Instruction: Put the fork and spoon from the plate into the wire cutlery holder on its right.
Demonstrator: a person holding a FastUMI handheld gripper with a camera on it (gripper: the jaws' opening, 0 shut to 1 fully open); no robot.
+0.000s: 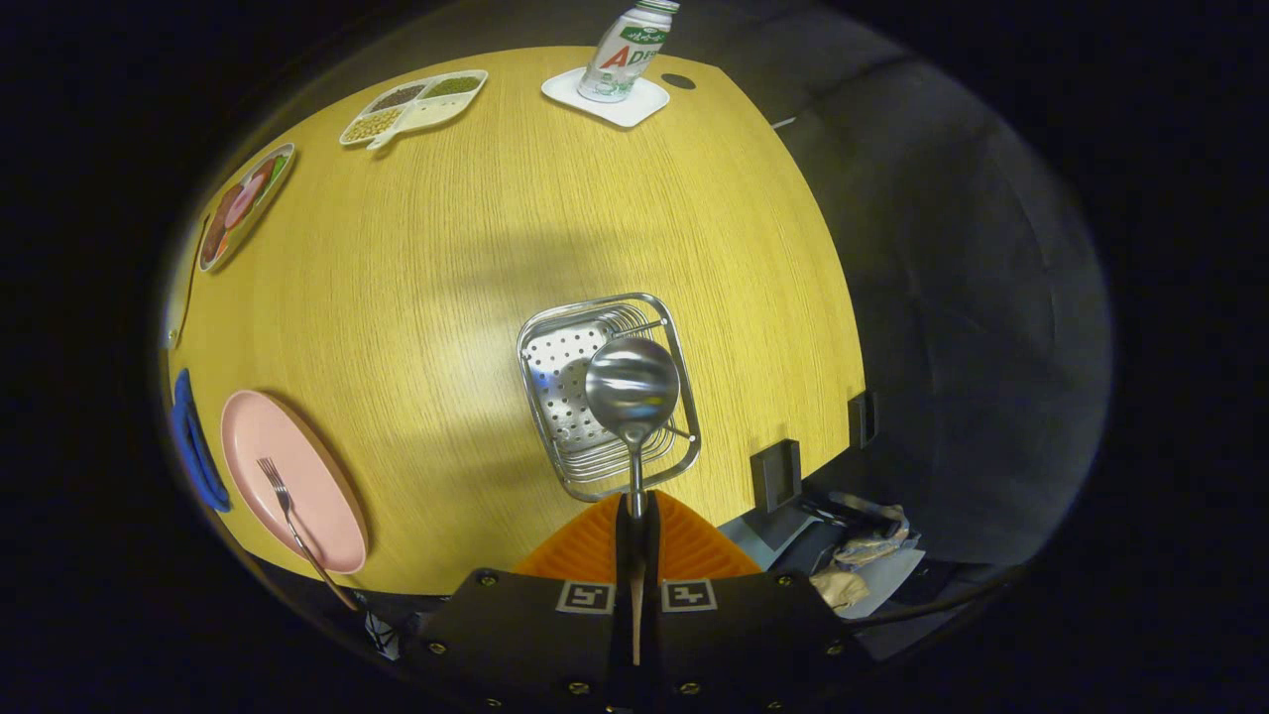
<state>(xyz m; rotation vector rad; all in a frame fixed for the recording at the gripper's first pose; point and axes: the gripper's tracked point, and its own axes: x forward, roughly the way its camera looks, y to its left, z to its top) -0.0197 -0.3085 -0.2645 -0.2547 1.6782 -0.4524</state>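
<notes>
One utensil is in hand and one is still waiting: the tongs (636, 516) are closed tight on the handle of the spoon (632, 392), both fingers pinching it, with the bowl of the spoon pointing forward and hanging over the wire cutlery holder (608, 395) just ahead of the fingertips. The fork (293, 521) still lies on the pink plate (288, 476), well off to the left of the holder on the wooden surface (476, 248). Several risks follow from this pose. The grip sits low on a thin, smooth handle, so the spoon could pivot or slide in the pinch — a tilt would send the bowl against the holder's rim rather than inside. The spoon appears to hover above the basket, though the fisheye view makes its height hard to judge; released too high, it may bounce on the perforated floor and tip out, or knock the light wire frame sideways. Lowered bowl-first at a slant, it could also catch on the thin cross wire. The holder stands near the surface's edge, so a shove could push it off.
</notes>
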